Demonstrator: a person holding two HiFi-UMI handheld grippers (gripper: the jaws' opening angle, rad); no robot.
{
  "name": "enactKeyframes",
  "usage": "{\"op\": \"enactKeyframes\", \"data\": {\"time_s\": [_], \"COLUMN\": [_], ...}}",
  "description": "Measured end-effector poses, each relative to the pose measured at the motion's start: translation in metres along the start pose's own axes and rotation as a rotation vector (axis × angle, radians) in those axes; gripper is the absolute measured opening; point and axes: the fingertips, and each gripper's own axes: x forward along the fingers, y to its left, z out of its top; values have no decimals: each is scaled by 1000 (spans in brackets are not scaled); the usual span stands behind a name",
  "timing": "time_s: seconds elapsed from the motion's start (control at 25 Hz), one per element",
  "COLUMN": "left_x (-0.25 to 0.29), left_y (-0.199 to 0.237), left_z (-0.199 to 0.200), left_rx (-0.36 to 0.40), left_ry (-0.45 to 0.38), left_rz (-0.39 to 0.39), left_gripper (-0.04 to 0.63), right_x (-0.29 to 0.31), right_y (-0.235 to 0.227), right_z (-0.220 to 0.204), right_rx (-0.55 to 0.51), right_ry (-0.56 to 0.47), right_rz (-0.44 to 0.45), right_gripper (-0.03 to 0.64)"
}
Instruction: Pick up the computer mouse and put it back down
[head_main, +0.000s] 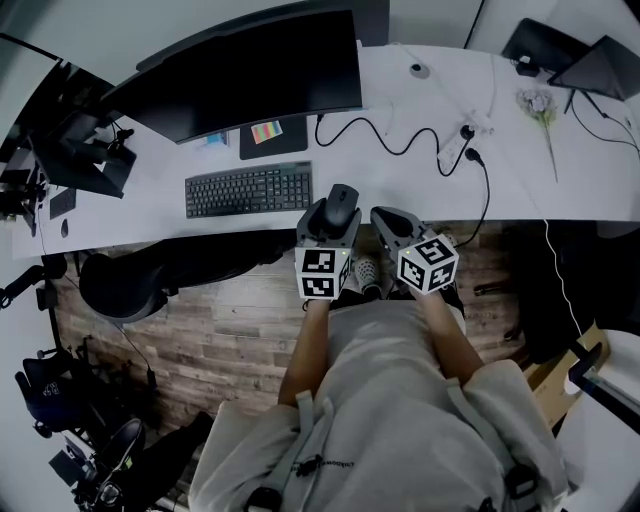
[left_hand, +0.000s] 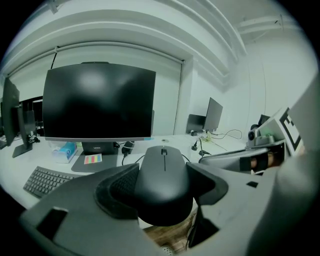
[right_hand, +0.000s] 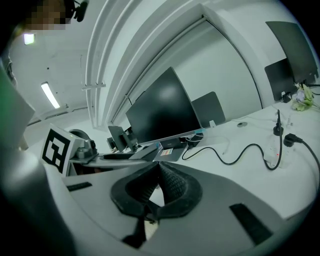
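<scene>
Clamping mouse in left tongs at desk edge | right tongs together, empty

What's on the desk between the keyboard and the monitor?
Between keyboard and monitor sits the dark stand base bearing coloured sticky notes, seen in the head view.

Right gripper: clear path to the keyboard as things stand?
Probably not directly: the left gripper, shut on the mouse, sits between the right gripper and the keyboard. It would need to cross over or around.
</scene>
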Motion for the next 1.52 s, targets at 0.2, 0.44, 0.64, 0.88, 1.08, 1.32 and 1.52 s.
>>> {"op": "enactKeyframes", "data": {"time_s": [0.2,0.44,0.64,0.88,1.08,1.32,1.52], "left_x": [3,17,36,58,80,104,123], "left_y": [2,-4,-4,-10,-11,-14,-15], "left_z": [-1,0,2,2,-3,-22,-36], "left_rx": [1,7,3,5,5,-9,-25], "left_ry": [0,21,34,62,95,147,198], "left_rz": [1,-20,-20,-15,-3,10,19], "left_gripper": [302,302,302,302,302,302,302], "right_x": [0,0,0,-2,0,-3,-2], "right_y": [1,-9,-21,-44,-60,-86,-99], "right_z": [10,13,17,28,34,36,40], "right_rx": [-16,-13,-26,-20,-24,-15,-9], "right_ry": [-20,-20,-11,-6,11,27,40], "right_rz": [-3,-7,-4,1,15,14,36], "right_gripper": [8,8,8,8,8,8,8]}}
